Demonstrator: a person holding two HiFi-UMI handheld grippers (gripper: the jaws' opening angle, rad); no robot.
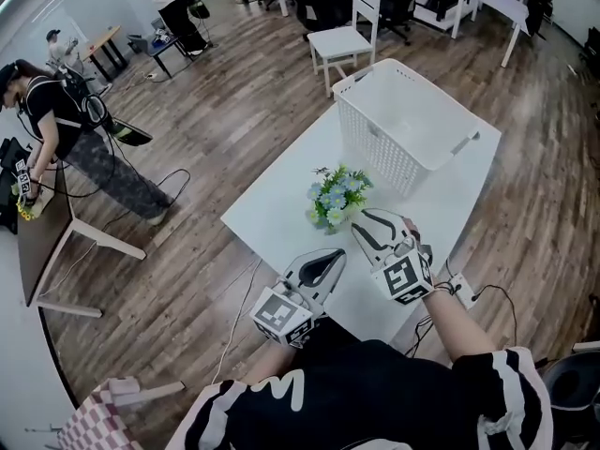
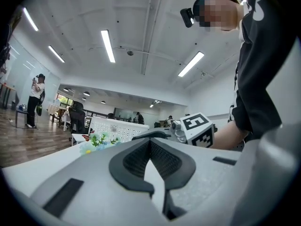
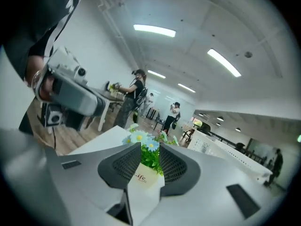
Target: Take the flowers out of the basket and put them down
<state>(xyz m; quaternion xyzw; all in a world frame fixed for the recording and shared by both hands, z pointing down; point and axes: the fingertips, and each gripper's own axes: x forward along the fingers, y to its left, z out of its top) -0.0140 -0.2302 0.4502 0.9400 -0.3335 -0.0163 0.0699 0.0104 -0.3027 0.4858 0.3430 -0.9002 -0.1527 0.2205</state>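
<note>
A small bunch of blue and white flowers (image 1: pixel 337 198) in a white paper pot (image 3: pixel 143 177) stands on the white table (image 1: pixel 277 209), in front of the white plastic basket (image 1: pixel 412 111) and outside it. My right gripper (image 1: pixel 362 219) is just behind the pot. In the right gripper view its jaws (image 3: pixel 149 150) stand open with the pot between them, the pads not pressing on it. My left gripper (image 1: pixel 337 253) lies low at the table's near edge, left of the right one. Its jaws (image 2: pixel 150 142) are shut with nothing in them.
The basket (image 2: pixel 120 132) looks empty and takes up the table's far right end. A white chair (image 1: pixel 347 36) stands beyond it. To the left a person (image 1: pixel 66 125) stands by a wooden desk (image 1: pixel 42 242). Cables lie on the wood floor.
</note>
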